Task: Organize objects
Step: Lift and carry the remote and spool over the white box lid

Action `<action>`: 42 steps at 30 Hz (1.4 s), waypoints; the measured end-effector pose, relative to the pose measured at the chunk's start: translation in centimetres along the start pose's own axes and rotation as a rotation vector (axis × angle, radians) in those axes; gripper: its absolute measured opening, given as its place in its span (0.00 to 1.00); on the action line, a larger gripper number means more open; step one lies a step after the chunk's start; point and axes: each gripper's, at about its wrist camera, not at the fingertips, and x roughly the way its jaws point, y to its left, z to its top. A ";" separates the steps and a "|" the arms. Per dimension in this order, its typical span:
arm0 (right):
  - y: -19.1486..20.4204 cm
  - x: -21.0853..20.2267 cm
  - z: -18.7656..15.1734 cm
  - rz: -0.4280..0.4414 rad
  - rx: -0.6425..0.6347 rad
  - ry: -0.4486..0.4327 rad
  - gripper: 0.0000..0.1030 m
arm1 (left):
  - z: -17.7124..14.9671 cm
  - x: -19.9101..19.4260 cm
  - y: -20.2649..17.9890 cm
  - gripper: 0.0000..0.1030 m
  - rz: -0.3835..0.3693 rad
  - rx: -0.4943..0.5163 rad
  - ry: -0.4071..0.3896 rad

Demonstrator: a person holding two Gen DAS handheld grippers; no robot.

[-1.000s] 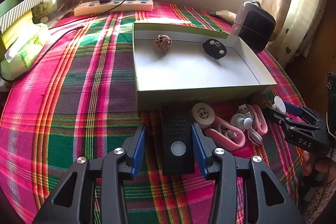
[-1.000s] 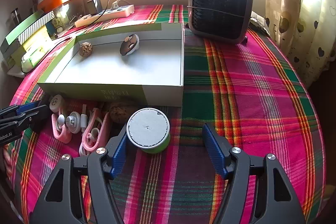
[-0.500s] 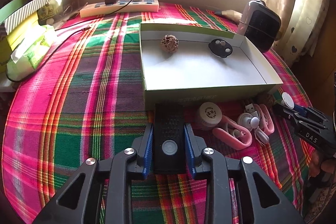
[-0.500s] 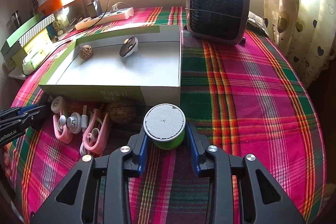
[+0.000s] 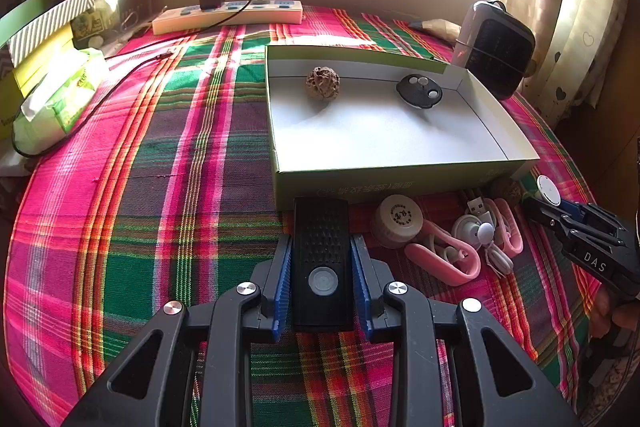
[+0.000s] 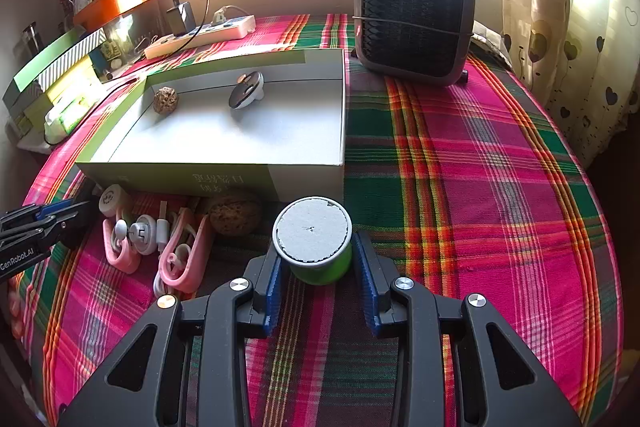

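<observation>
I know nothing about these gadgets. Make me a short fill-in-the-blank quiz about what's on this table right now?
1. The left tongs grip a black ____ with a round button.
2. The right tongs grip a green tub whose lid is ____.
3. The box holds a black disc and a wrinkled ____.

Missing words: remote; white; walnut

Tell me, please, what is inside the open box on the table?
The box holds a walnut and a round black gadget. Its near wall hides a strip of floor.
</observation>
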 end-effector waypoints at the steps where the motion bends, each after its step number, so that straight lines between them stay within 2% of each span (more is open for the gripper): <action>1: 0.0 0.0 0.0 0.000 0.000 0.000 0.33 | 0.0 0.0 0.0 0.25 0.001 0.001 0.001; 9: -0.1 -0.2 0.1 0.007 0.005 -0.008 0.31 | 0.0 0.0 0.1 0.25 0.001 0.000 0.002; 10: -0.1 -0.2 0.1 0.007 0.006 -0.011 0.29 | 0.0 0.0 0.0 0.25 0.003 0.001 0.001; 30: -0.3 -1.2 0.1 0.031 0.032 -0.046 0.29 | 0.0 -0.9 -0.3 0.25 -0.015 0.004 -0.011; 42: 0.1 -3.1 1.9 0.068 0.046 -0.105 0.29 | 2.3 -2.4 -1.2 0.25 -0.054 0.034 -0.057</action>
